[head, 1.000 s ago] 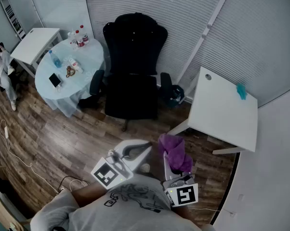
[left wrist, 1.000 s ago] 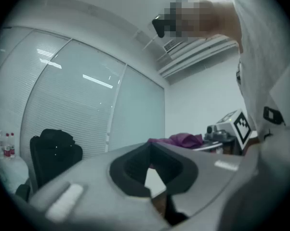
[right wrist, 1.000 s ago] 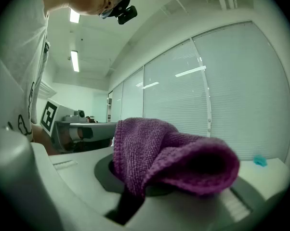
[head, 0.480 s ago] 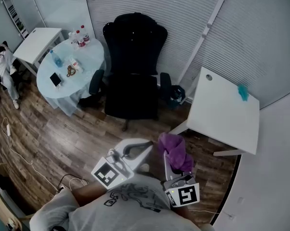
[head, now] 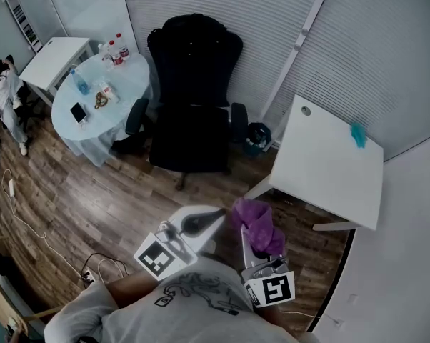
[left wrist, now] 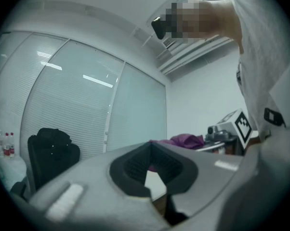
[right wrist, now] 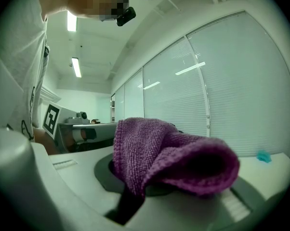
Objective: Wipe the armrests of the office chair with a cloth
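Observation:
The black office chair (head: 193, 98) stands against the blinds, with one armrest (head: 136, 115) on its left and the other armrest (head: 238, 121) on its right. Both grippers are held low and near me, well short of the chair. My right gripper (head: 245, 220) is shut on a purple cloth (head: 258, 224), which bulges out over its jaws (right wrist: 169, 162). My left gripper (head: 213, 219) is shut with nothing in it, its jaws meeting at the tip. The chair (left wrist: 51, 150) also shows at the left of the left gripper view, and the cloth (left wrist: 183, 141) beyond the jaws.
A round table (head: 129, 84) with bottles (head: 115, 48) and a phone (head: 78, 111) stands left of the chair. A white square table (head: 329, 163) with a small teal thing (head: 358, 134) is to the right. A dark bin (head: 256, 138) sits between. Cables (head: 15, 191) lie on the wooden floor; a person (head: 1, 91) sits far left.
The view has shifted slightly, so the chair and tables sit a little higher and further left. Both grippers hold the same places, the cloth still gripped.

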The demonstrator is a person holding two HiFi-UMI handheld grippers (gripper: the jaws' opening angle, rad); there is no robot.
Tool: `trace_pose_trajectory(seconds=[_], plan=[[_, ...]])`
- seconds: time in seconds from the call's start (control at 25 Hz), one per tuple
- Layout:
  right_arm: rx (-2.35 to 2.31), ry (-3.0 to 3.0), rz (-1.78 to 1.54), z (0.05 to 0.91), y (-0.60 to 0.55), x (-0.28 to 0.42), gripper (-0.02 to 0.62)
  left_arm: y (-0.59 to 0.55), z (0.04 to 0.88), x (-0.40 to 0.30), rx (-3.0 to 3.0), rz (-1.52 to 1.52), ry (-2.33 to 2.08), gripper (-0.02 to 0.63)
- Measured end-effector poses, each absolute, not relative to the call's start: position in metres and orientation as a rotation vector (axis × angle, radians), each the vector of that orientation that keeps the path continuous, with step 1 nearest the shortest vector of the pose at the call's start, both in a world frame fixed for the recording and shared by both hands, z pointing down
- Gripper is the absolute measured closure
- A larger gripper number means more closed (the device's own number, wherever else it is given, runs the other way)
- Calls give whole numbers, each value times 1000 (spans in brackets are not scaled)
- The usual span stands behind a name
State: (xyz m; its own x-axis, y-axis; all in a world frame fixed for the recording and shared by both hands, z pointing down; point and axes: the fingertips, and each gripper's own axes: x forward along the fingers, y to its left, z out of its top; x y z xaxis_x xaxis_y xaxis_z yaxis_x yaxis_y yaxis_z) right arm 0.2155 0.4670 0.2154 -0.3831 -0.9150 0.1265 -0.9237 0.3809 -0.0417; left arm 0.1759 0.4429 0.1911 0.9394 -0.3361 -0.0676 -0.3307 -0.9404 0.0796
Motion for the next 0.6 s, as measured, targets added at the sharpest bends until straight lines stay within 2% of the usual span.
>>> trace_pose_trajectory(seconds=[0.6], plan=[[1727,-2507,141,224,377,242,568,352,202,202,3032,-132,-496,604]])
